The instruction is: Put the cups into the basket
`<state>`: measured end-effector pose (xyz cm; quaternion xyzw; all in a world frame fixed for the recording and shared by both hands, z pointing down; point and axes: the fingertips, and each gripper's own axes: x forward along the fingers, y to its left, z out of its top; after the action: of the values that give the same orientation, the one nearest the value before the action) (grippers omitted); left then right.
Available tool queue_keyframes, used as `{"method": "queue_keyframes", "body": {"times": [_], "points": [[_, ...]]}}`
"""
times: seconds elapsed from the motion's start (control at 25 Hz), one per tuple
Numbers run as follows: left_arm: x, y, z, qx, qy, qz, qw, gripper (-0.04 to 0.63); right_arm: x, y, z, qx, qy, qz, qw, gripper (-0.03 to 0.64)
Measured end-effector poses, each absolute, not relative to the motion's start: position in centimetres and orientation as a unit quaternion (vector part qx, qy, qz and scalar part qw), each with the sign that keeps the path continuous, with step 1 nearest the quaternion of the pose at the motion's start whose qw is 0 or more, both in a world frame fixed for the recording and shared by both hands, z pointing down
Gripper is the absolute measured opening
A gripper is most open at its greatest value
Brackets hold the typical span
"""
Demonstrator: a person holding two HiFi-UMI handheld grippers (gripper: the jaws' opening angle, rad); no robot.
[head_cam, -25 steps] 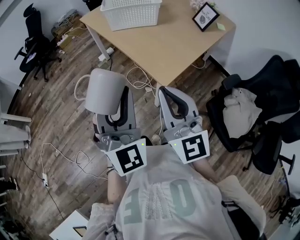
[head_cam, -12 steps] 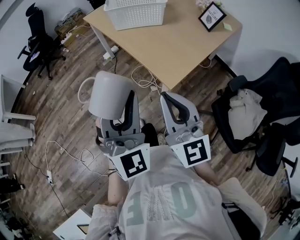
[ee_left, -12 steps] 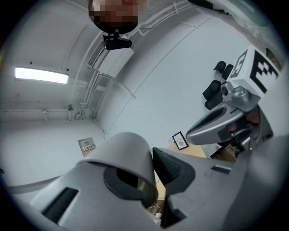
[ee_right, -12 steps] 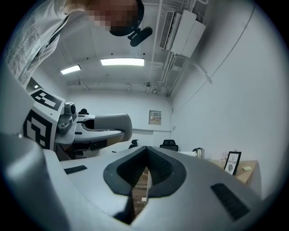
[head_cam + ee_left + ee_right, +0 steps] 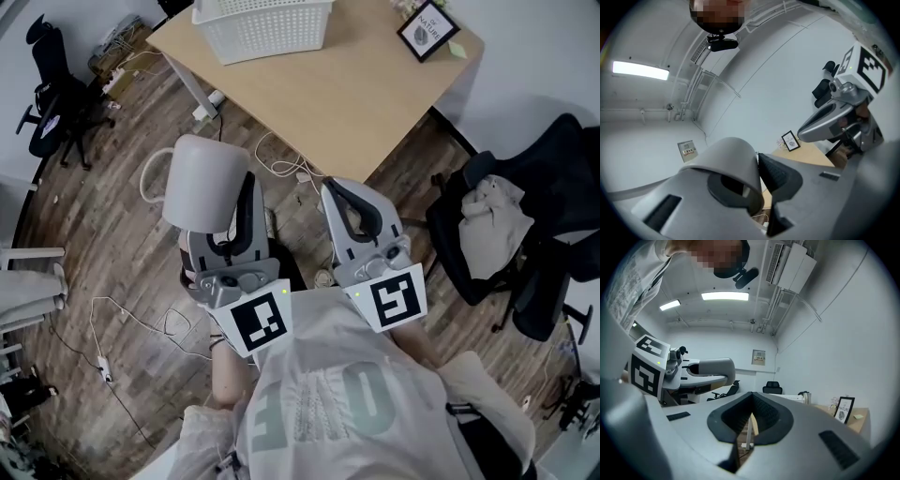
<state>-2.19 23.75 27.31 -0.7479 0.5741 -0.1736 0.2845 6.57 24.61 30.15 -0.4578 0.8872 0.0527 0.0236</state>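
A pale grey cup (image 5: 200, 184) hangs mouth-down over the wooden floor, short of the table. My left gripper (image 5: 236, 187) is shut on its wall, one finger inside and one outside. In the left gripper view the cup (image 5: 725, 161) fills the space beside the dark pad (image 5: 776, 174). My right gripper (image 5: 339, 192) is level with the left one and a little to its right, shut with nothing in it; its tips meet in the right gripper view (image 5: 751, 400). The white slatted basket (image 5: 263, 24) stands on the table's far left part.
The light wooden table (image 5: 375, 89) also carries a black picture frame (image 5: 427, 31). A black chair with a cloth (image 5: 511, 220) is at the right, another chair (image 5: 52, 94) at the far left. Cables (image 5: 141, 309) trail over the floor.
The view has swayed slightly. Both grippers keep their pose, and the cup stays in the left grip.
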Motion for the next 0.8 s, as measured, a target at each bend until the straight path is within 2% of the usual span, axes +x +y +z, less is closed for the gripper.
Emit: {"method": "queue_keyframes", "body": {"times": [0.8], "points": [[-20.1, 1.4, 23.2, -0.771, 0.543, -0.14, 0.301, 0.075, -10.9, 1.8, 25.4, -0.493, 0.863, 0.106, -0.007, -0.002]]}}
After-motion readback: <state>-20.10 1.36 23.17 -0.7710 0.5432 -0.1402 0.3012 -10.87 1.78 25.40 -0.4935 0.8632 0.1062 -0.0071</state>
